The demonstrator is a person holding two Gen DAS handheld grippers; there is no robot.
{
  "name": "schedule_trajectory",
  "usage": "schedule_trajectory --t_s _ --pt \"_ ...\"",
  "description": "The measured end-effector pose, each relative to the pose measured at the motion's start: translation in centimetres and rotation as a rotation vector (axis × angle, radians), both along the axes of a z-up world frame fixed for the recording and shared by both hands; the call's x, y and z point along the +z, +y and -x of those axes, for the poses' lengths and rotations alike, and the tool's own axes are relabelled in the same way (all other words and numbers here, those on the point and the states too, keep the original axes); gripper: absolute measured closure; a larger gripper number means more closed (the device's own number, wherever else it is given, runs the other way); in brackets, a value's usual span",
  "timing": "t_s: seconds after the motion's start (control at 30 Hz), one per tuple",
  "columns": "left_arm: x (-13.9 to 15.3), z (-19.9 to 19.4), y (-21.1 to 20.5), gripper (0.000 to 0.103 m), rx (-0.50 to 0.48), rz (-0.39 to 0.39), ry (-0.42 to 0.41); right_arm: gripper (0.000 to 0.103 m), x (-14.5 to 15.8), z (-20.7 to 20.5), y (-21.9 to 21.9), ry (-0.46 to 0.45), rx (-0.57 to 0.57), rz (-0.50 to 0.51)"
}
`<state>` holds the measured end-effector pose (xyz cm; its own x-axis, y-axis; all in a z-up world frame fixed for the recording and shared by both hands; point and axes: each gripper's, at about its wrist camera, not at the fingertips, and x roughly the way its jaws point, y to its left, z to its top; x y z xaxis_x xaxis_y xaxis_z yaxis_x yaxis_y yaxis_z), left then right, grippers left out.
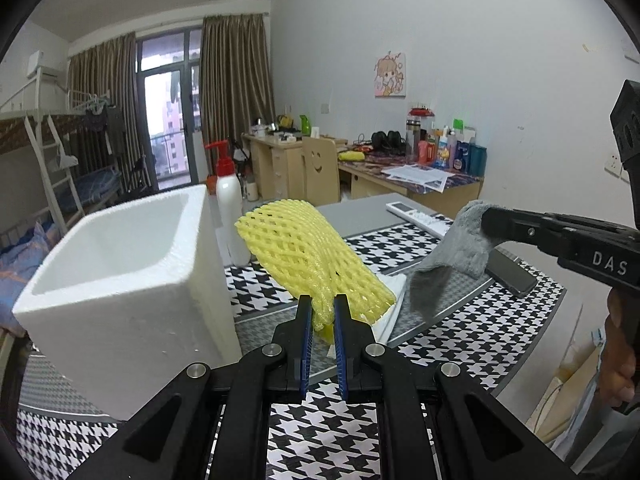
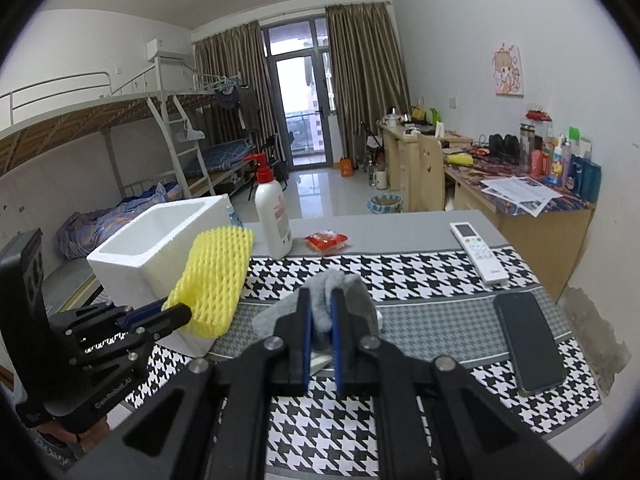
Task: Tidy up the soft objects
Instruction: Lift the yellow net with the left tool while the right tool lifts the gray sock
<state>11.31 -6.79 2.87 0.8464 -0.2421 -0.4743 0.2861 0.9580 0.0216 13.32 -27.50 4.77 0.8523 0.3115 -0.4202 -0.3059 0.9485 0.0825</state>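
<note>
The left claw, pinched nearly closed, grips one end of a yellow foam net held clear of the bench, a white foam box just to its left. To its right, the right claw clamps a grey sock, also lifted.

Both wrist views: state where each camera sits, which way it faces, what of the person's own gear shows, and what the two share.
Left wrist: on the left claw, facing across the table to the window; it grips yellow foam netting beside the white foam box; the right claw and a hand show at right.
Right wrist: on the right claw, facing the same way; it pinches a grey sock; the left claw enters at left.
Shared: netting, sock, box, pump bottle, remote, phone.
</note>
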Motion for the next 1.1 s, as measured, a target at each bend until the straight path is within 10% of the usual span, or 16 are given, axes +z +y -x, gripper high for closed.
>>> schedule_trajectory --t_s 1.1 --pt "3.5 1.9 2.0 0.092 0.052 -0.018 -0.105 0.092 1.8 0.8 2.1 -0.054 0.002 -0.007"
